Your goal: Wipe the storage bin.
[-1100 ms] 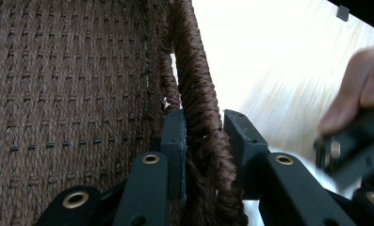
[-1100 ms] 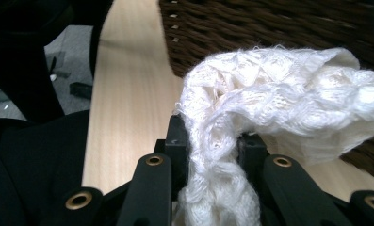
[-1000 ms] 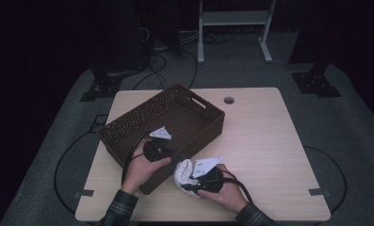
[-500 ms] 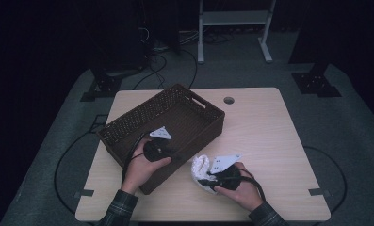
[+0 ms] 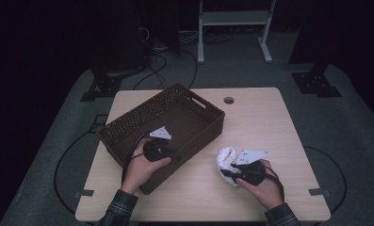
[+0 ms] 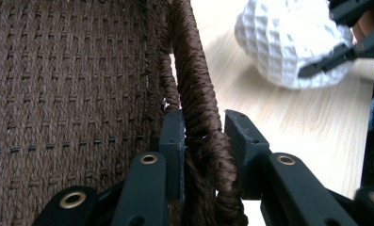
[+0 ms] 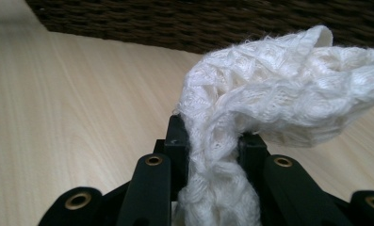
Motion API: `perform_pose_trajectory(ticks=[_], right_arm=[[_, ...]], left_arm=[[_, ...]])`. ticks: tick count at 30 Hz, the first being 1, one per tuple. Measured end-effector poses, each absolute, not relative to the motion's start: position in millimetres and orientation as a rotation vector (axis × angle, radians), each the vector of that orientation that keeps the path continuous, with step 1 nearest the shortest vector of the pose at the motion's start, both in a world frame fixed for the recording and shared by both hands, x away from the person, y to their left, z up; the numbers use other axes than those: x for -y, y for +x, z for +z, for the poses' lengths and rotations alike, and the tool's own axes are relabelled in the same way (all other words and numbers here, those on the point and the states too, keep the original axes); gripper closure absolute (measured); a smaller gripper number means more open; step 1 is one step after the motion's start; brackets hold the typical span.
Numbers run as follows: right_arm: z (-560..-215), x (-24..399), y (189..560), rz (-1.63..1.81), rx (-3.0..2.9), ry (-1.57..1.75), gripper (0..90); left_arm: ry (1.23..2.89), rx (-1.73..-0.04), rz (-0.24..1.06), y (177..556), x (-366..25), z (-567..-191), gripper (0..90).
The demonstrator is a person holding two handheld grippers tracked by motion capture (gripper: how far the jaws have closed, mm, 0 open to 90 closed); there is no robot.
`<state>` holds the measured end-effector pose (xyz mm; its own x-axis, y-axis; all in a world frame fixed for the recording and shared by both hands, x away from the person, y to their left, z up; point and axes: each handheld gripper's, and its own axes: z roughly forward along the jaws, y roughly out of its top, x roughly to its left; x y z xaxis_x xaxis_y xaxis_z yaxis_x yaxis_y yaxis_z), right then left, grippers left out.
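Right gripper view: cloth [image 7: 269, 99] pinched in gripper [image 7: 213, 141].

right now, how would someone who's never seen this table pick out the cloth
On the pale wooden table, look right of the dark woven basket, near the front edge. The cloth lies bunched there, clamped in the right gripper. It is the only white, soft, waffle-knit thing; everything near it is dark and stiff.
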<state>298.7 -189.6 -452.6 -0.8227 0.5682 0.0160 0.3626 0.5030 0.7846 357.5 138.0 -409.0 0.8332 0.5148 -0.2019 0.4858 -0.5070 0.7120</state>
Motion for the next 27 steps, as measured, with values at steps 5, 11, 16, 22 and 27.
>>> perform_pose_trajectory(ticks=[5, 11, 16, 22, 27], right_arm=[[-454.0, 210.4, 302.5, 1.202, -2.451, 0.881, 71.5], [-456.1, 217.3, 306.2, 1.200, -2.424, 0.909, 71.2], [-456.7, 217.2, 307.2, 1.196, -2.422, 0.920, 71.1], [-456.9, 219.3, 307.9, 1.193, -2.419, 0.920, 71.0], [-456.5, 223.0, 308.7, 1.197, -2.409, 0.926, 70.9]], left_arm=[[2.173, -0.719, 0.063, 357.8, -138.2, -405.4, 62.6], [2.182, -0.684, 0.067, 355.9, -136.6, -396.2, 58.5], [2.189, -0.685, 0.077, 352.7, -143.4, -391.0, 58.5], [2.184, -0.685, 0.084, 347.6, -153.0, -381.6, 58.9], [2.179, -0.687, 0.097, 341.0, -165.5, -370.9, 60.3]])
